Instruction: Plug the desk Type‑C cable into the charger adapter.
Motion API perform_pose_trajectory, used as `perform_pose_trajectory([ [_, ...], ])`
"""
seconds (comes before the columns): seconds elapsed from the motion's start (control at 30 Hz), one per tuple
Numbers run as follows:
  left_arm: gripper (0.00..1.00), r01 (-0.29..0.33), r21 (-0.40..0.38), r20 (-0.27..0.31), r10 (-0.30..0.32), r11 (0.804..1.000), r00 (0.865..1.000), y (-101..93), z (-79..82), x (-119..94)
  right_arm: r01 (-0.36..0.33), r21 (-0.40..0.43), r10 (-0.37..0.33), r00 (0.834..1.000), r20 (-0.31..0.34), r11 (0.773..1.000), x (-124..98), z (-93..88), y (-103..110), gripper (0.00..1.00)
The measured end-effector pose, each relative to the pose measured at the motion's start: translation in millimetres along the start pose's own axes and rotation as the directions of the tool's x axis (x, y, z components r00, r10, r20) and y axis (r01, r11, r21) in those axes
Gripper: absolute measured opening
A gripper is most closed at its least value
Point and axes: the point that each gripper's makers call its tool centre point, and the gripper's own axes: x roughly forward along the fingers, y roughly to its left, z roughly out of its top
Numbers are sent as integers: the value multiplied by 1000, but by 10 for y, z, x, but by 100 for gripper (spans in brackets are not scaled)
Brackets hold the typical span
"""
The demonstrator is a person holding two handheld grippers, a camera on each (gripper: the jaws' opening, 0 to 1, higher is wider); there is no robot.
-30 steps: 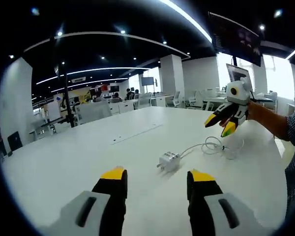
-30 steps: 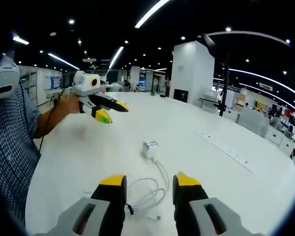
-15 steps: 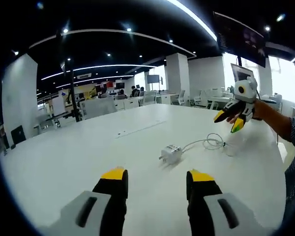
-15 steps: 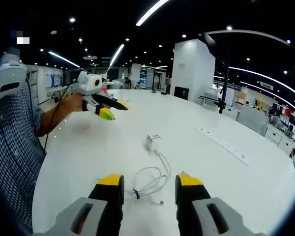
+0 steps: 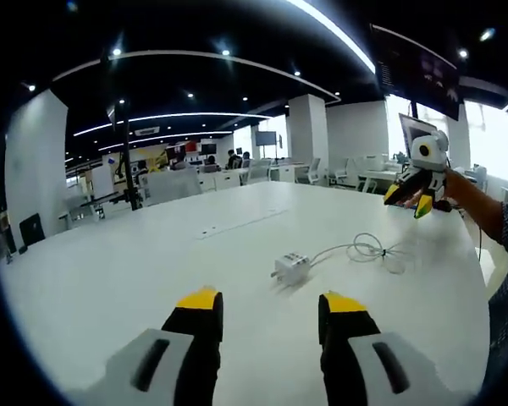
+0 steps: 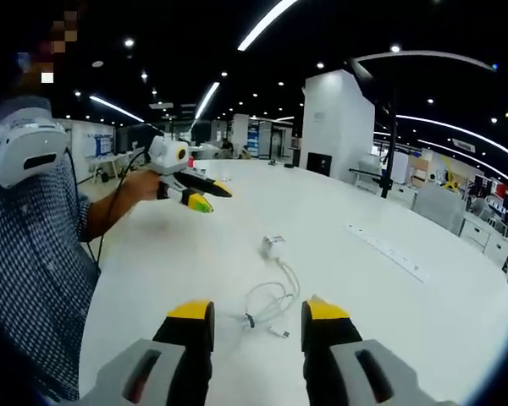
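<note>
Left tongs (image 5: 261, 306): hovering above the white table (image 5: 110, 271) in the left gripper view, jaws standing apart with nothing between them; in the right gripper view the same left tongs (image 6: 208, 196) are showing at the left, held in a person's hand (image 6: 144, 188), jaws parted and gripping nothing.
Table: lying broad, white and round-edged under both tongs, bearing the charger and the cable.
Charger (image 5: 291, 268): a small white block resting on the table ahead of the left tongs, a little right of the gap between the jaws; in the right gripper view the charger (image 6: 273, 246) is sitting farther off, beyond the cable coil.
Cable (image 5: 366, 249): a thin white lead running from the charger to a loose coil on the table at the right; whether it is joined to the charger I cannot tell. In the right gripper view the cable (image 6: 271, 300) is lying coiled just ahead of the right tongs, its free plug end (image 6: 280, 332) resting on the table near the right jaw tip.
Socket strip (image 5: 237, 222): a long flat strip set in the table top, well behind the charger.
Right tongs (image 6: 256, 311): hanging over the near table edge, jaws open and empty; in the left gripper view the right tongs (image 5: 411, 200) are raised above the table at the far right, jaws parted.
Sleeve (image 6: 34, 254): checked fabric at the left edge of the right gripper view.
</note>
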Motion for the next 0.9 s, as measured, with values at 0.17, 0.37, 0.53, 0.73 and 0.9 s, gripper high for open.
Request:
perform_pose_trajectory([
  [0.17, 47, -7, 5, -3, 7, 1000, 1000, -25, 8, -79, 16, -2, -16, 1000, -3, 1000, -109, -26, -12, 43],
  [0.37, 48, -29, 15, -14, 29, 999, 999, -10, -23, -246, 41, -3, -41, 999, -18, 999, -202, -104, -26, 44],
  [0.53, 49, -43, 20, -21, 43, 999, 999, -7, -68, -387, 49, 3, -49, 999, -10, 999, -240, -137, 12, 44],
  [0.73, 49, -46, 7, -24, 46, 999, 999, -3, -104, -420, 48, 14, -48, 999, -8, 999, -204, -180, 21, 44],
  [0.9, 49, -78, -41, -38, 77, 996, 996, -13, -162, -463, 55, 37, -55, 998, 7, 998, -232, -156, 30, 44],
])
